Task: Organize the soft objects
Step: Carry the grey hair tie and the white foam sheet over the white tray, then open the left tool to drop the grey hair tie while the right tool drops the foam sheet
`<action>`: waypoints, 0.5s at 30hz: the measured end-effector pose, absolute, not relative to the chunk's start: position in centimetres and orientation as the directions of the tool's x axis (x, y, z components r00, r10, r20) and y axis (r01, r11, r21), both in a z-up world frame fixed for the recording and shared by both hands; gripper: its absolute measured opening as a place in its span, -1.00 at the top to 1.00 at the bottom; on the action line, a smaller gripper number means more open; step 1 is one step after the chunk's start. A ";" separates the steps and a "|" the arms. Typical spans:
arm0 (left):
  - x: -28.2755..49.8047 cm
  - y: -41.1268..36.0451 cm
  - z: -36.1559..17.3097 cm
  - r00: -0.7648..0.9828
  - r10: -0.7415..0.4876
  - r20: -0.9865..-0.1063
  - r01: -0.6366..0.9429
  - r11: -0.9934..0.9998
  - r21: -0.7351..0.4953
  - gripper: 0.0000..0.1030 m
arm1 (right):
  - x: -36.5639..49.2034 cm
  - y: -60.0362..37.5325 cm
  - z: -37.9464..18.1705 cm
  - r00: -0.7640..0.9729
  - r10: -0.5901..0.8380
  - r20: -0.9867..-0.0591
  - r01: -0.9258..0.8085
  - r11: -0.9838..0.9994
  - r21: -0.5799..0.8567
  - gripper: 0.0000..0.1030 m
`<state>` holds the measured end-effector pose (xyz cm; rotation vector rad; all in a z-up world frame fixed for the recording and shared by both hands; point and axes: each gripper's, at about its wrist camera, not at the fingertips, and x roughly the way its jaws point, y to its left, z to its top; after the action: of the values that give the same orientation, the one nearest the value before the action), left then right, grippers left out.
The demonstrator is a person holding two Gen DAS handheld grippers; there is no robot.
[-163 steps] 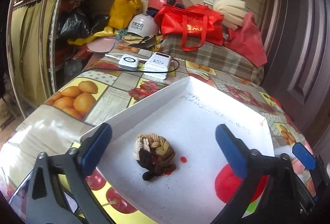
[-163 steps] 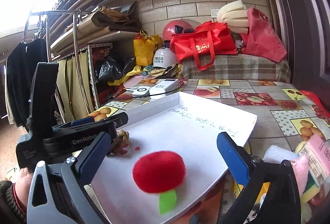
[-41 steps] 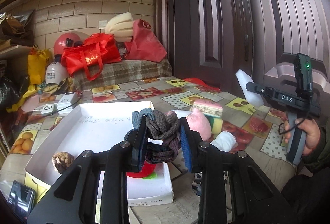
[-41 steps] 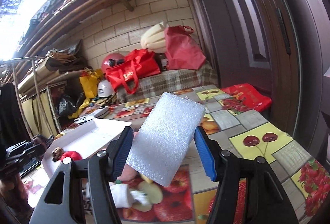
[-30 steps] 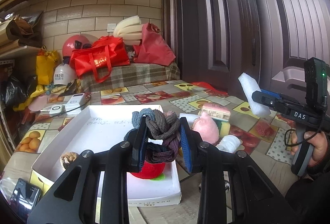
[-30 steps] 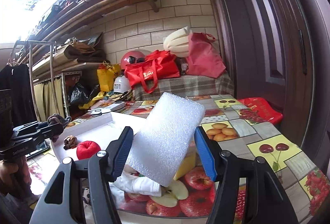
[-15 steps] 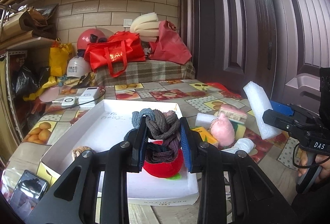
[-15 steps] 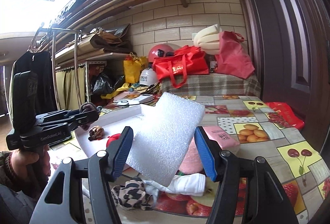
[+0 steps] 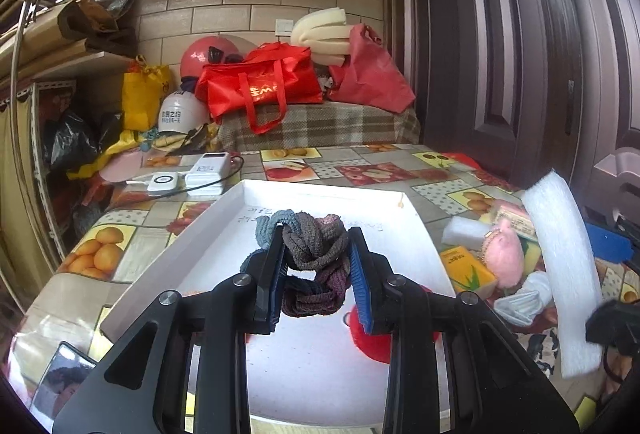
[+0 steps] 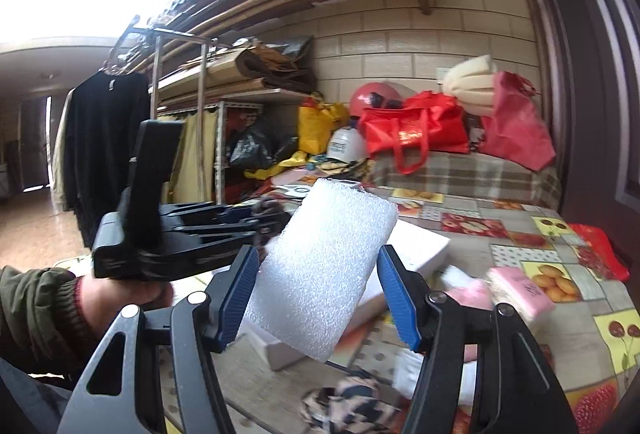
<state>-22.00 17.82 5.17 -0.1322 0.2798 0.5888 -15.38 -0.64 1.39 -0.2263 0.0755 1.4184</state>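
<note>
My left gripper [image 9: 316, 266] is shut on a knotted bundle of grey, brown and purple hair ties [image 9: 314, 254], held above the white tray [image 9: 208, 234]. A red plush apple [image 9: 370, 334] lies in the tray under my right finger. My right gripper [image 10: 320, 286] is shut on a white foam sheet [image 10: 320, 274], which also shows at the right of the left wrist view [image 9: 564, 274]. The left gripper [image 10: 192, 234] sits just left of the foam in the right wrist view. A pink plush [image 9: 502, 254], white foam block [image 9: 464, 232] and white sock [image 9: 524, 298] lie on the table right of the tray.
A leopard-print scrunchie [image 10: 352, 410] and pink packet [image 10: 520, 290] lie on the fruit-pattern tablecloth [image 9: 360, 166]. A power bank and charger [image 9: 208, 170] sit behind the tray, a phone [image 9: 60, 382] at front left. Red bags [image 9: 260, 82] and helmets line the back; a dark door [image 9: 520, 54] stands right.
Both grippers keep their loads. The left has shifted left and nearer over the tray; the right has swung left, so the foam now sits close beside the left gripper.
</note>
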 end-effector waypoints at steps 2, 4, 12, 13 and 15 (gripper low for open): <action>-22.5 18.5 5.1 0.784 0.550 -0.289 -0.587 0.807 -0.057 0.45 | -16.4 0.2 1.3 0.116 0.973 -0.200 -0.988 0.091 -0.126 -0.19; -22.8 19.2 5.1 0.770 0.569 -0.287 -0.607 0.792 -0.060 0.45 | -17.2 1.2 1.1 0.081 0.973 -0.218 -0.989 0.052 -0.135 -0.19; -23.3 21.8 4.8 0.739 0.599 -0.309 -0.647 0.759 -0.076 0.45 | -15.6 5.7 0.8 0.069 0.958 -0.280 -0.997 0.071 -0.004 -0.19; -23.3 21.9 4.8 0.739 0.599 -0.310 -0.647 0.759 -0.074 0.45 | -15.0 6.2 0.8 0.079 0.956 -0.284 -0.996 0.086 0.013 -0.19; -23.2 21.9 4.8 0.738 0.598 -0.312 -0.645 0.761 -0.068 0.45 | -14.3 7.1 0.7 0.106 0.951 -0.292 -0.993 0.118 0.025 -0.19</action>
<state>-23.17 21.93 4.82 -0.1765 0.2804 0.6862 -14.27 7.12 0.66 -0.1945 0.2602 1.4446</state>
